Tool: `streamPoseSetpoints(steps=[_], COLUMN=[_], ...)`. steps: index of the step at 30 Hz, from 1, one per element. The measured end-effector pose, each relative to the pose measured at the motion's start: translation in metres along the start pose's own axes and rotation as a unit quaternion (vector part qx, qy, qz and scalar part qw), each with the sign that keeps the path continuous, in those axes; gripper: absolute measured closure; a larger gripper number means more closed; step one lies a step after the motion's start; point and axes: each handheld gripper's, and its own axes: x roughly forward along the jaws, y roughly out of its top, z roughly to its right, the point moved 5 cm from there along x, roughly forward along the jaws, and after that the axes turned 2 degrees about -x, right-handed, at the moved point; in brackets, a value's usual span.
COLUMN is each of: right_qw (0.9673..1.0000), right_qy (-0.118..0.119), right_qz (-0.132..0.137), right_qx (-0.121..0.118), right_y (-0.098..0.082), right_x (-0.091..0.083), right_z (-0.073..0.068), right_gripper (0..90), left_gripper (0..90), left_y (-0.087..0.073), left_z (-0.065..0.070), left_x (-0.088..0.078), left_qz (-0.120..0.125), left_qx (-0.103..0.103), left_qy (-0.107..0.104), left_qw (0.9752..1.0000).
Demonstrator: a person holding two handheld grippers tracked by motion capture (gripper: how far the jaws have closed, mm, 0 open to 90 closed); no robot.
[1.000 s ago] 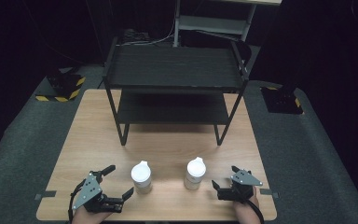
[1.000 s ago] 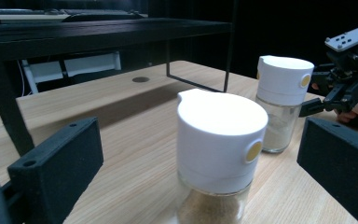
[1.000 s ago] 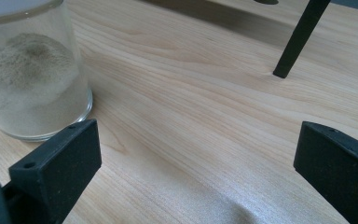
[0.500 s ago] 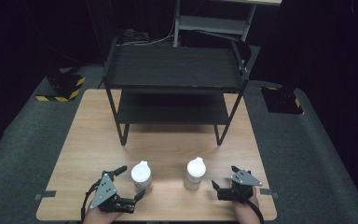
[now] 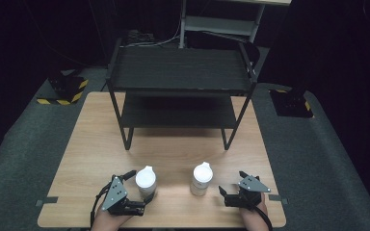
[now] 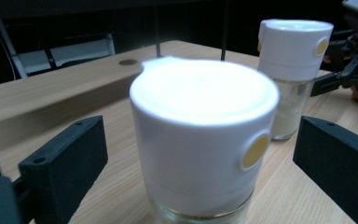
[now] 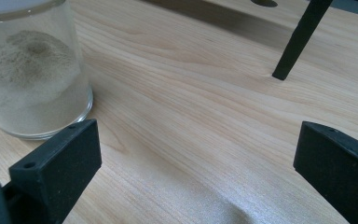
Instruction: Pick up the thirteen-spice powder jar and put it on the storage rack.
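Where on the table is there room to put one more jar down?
The bare wood between the rack's legs and the two jars is free, and so are the strips left and right of the rack. The front edge is crowded: the left gripper has its jaws around the left jar, and the right jar stands beside the right gripper.

Two white-capped jars (image 5: pixel 146 180) (image 5: pixel 202 178), one shelf rack (image 5: pixel 180 72), one table (image 5: pixel 91 139).

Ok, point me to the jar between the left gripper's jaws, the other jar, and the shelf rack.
near jar (image 6: pixel 200 140), left gripper view, on the white lid's side wall.
far jar (image 5: pixel 202 179), high view, on its white lid.
shelf rack (image 5: pixel 180 67), high view, on the bare top shelf.
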Motion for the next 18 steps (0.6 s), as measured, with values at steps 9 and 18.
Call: streamPoseSetpoints(steps=[9, 18], right_qw=[1.0, 1.0], right_qy=[0.002, 0.005], right_qz=[-0.001, 0.0], right_qx=[-0.001, -0.001], right_y=[0.0004, 0.0001], right_x=[0.0003, 0.0003], right_z=[0.0006, 0.0014], right_gripper=[0.1, 0.1], left_gripper=[15.1, 26.9], left_y=[-0.0076, -0.0101], left_z=[-0.0046, -0.0028], left_x=[0.0059, 0.008], left_qz=[-0.005, -0.006], left_qx=[-0.008, 0.003], left_qy=[-0.003, -0.006], left_qw=[0.9999, 1.0])
